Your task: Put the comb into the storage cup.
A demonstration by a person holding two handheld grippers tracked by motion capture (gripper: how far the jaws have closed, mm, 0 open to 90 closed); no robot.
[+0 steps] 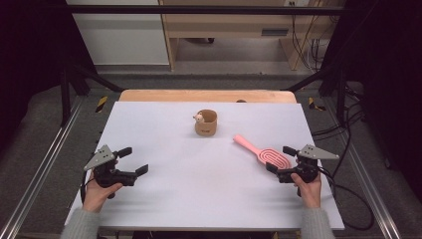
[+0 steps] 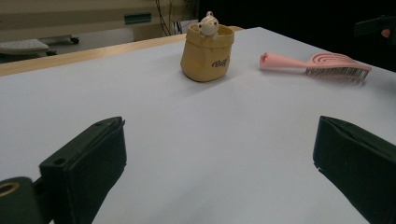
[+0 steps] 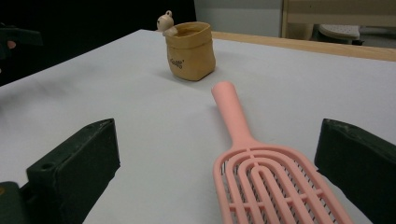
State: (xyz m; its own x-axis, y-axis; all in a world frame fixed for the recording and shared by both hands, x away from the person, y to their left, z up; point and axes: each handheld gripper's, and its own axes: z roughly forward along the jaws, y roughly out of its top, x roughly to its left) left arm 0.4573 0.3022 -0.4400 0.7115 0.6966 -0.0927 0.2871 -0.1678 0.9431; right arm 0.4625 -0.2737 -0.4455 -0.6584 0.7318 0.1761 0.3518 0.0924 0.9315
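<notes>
A pink hairbrush (image 1: 263, 151) lies on the white table (image 1: 199, 169) at the right, bristles down, handle toward the middle. Its slotted head (image 3: 275, 186) sits just ahead of and between the wide-apart jaws of my right gripper (image 1: 280, 159), which is open; the pads are clear of it. A small tan pouch (image 1: 206, 123) with a little bear figure (image 1: 198, 118) at its rim stands upright at mid-table. My left gripper (image 1: 133, 160) rests near the left front of the table, open, with nothing between its jaws. From there the pouch (image 2: 207, 52) and brush (image 2: 322, 65) lie well ahead.
A wooden strip (image 1: 206, 95) borders the table's far edge. Metal rails (image 1: 45, 164) run along both sides, and cables (image 1: 348, 194) trail at the right. Beyond the table stand a light wooden cabinet (image 1: 229, 25) and a dark frame.
</notes>
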